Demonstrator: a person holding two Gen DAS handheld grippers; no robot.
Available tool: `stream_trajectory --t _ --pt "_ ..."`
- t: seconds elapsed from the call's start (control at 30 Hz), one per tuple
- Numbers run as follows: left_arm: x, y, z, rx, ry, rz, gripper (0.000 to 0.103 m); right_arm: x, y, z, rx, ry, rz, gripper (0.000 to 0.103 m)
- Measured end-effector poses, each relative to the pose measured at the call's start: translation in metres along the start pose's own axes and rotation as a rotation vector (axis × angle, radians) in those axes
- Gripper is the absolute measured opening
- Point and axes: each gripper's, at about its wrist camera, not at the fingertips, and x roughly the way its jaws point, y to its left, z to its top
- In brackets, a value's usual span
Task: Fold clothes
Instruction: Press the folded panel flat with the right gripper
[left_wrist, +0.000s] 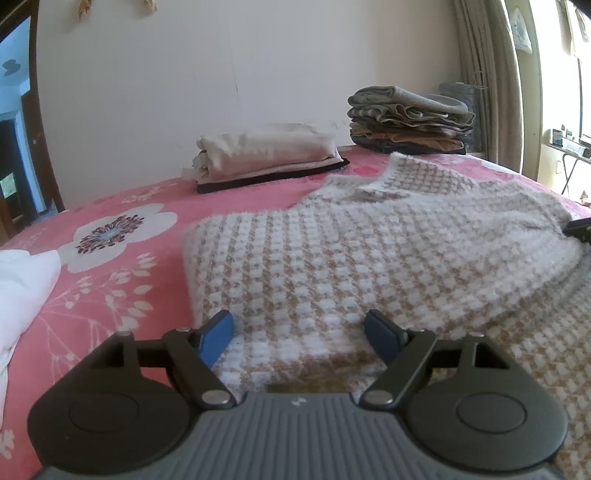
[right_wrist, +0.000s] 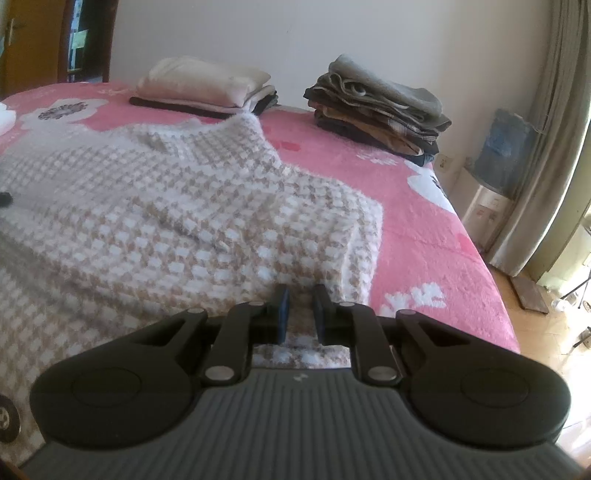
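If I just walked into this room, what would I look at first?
Probably the big fluffy checked sweater, spread over the middle of the pink flowery blanket. Next, the two piles of folded clothes by the far wall: a cream pile on the left and a taller grey-brown pile on the right. Closest, the left gripper stands open over the sweater's near edge.

No legible text, number or brand name appears in either view. The only mark is a small pale emblem, without letters, moulded at the centre front of the ribbed grey housing of the left gripper (left_wrist: 299, 332), and the same on the right gripper (right_wrist: 300, 306). The white unit (right_wrist: 487, 206) beside the bed (right_wrist: 424, 229) carries faint marks too blurred to read.
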Motion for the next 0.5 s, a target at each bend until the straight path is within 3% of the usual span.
stream_trajectory --t 0.33,0.4,0.5 --pt "0.0 0.002 0.0 -0.012 -0.002 0.001 0.083 0.015 0.002 0.015 0.001 0.049 -0.042 0.012" --pt "-0.004 0.003 0.003 -0.009 -0.008 0.005 0.083 0.007 -0.002 0.022 0.044 0.058 -0.035 0.012" --pt "-0.021 0.005 0.011 0.008 -0.05 0.005 0.082 -0.021 -0.013 0.03 0.159 0.001 -0.005 0.013"
